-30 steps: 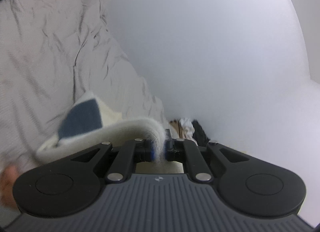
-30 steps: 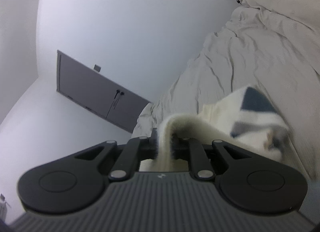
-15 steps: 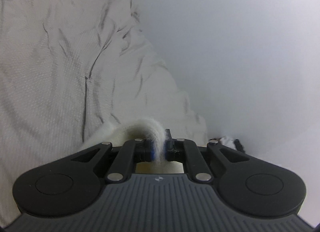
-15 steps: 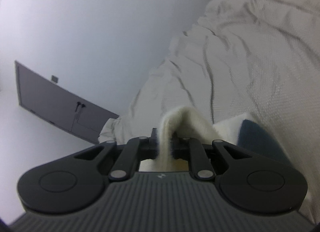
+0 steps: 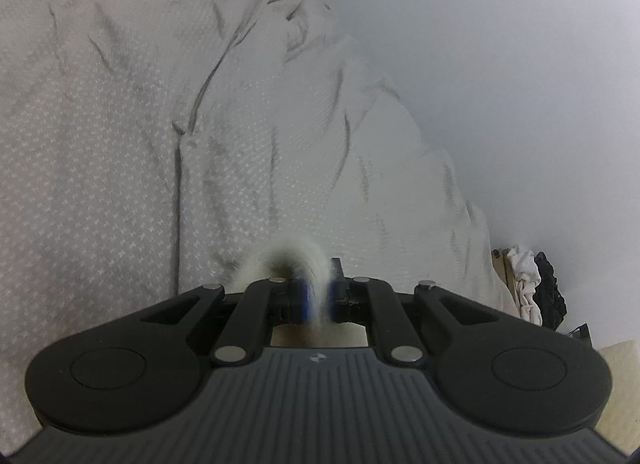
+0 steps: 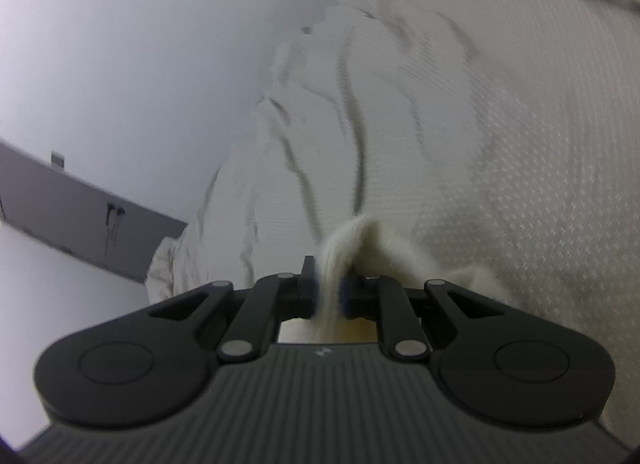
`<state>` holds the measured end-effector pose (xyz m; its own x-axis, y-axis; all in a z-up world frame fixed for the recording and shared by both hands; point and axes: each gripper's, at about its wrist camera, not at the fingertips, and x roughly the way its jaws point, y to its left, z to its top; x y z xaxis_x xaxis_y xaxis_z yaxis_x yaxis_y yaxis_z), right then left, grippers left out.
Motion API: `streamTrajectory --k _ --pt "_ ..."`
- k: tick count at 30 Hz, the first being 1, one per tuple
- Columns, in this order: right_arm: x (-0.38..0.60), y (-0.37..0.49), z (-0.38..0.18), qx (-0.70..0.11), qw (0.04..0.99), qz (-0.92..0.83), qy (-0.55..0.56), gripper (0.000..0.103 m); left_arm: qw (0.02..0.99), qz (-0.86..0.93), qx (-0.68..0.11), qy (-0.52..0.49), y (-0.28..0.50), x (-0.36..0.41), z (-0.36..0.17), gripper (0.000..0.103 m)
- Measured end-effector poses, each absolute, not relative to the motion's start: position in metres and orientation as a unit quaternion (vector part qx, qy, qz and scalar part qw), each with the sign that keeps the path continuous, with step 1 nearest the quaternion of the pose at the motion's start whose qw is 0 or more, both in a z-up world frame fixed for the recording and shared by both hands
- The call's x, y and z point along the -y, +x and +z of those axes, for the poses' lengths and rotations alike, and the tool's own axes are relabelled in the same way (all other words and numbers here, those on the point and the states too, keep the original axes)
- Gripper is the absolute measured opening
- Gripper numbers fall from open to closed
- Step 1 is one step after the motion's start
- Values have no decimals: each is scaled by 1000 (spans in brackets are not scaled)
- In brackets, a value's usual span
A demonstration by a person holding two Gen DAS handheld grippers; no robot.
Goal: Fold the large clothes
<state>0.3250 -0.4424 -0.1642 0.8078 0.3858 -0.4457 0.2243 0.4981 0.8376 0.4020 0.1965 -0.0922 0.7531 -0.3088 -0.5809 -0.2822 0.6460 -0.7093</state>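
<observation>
A cream fuzzy garment is pinched in both grippers. In the left wrist view my left gripper (image 5: 318, 296) is shut on a small fold of the cream garment (image 5: 280, 260), which curls over the left finger; the rest of it is hidden below the gripper. In the right wrist view my right gripper (image 6: 330, 296) is shut on a ridge of the same garment (image 6: 360, 248), which trails down to the right. Both grippers are close above the pale textured bedspread (image 5: 120, 144), which also fills the right wrist view (image 6: 500, 144).
A white wall (image 5: 500, 84) bounds the bed on the far side. A heap of white and black clothes (image 5: 532, 288) lies at the bed's far end in the left wrist view. A grey door (image 6: 80, 216) shows at left in the right wrist view.
Both grippers have dropped toward the bedspread with the garment. The garment's blue-and-cream part, visible earlier, has gone out of sight below the grippers.
</observation>
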Motion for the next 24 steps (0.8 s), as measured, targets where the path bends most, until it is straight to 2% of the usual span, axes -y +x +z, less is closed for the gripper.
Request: streamTrajectory --k 7,8,10,11,12,14,15,16,20,24 --pt "441 322 -169 -310 808 52 499 14 836 -14 -350 -423 400 -197 -92 14" --pt "441 319 -167 -310 808 53 498 15 836 -18 -352 -422 399 -196 -92 18" --pt "442 322 -163 -310 809 53 497 18 831 -28 -356 -426 397 -196 -91 32" --pt "441 322 -162 -310 809 53 496 20 827 -34 -354 -435 395 -196 -91 43" --pt "440 319 -159 -311 809 52 496 27 824 -39 -349 -445 391 -197 -90 53" --pt "438 312 -154 -308 810 54 497 47 823 -42 -341 -452 383 -201 -84 60" --pt "436 307 -150 -303 810 57 499 67 826 -42 -338 -449 378 -202 -79 62" --pt "434 302 -147 -299 810 59 501 77 829 -43 -332 -447 373 -204 -74 63" --pt "416 285 -135 -299 821 84 479 78 849 -55 -320 -416 353 -203 -57 63" --pt "387 271 -117 -306 853 117 407 78 874 -69 -325 -354 335 -175 -47 63"
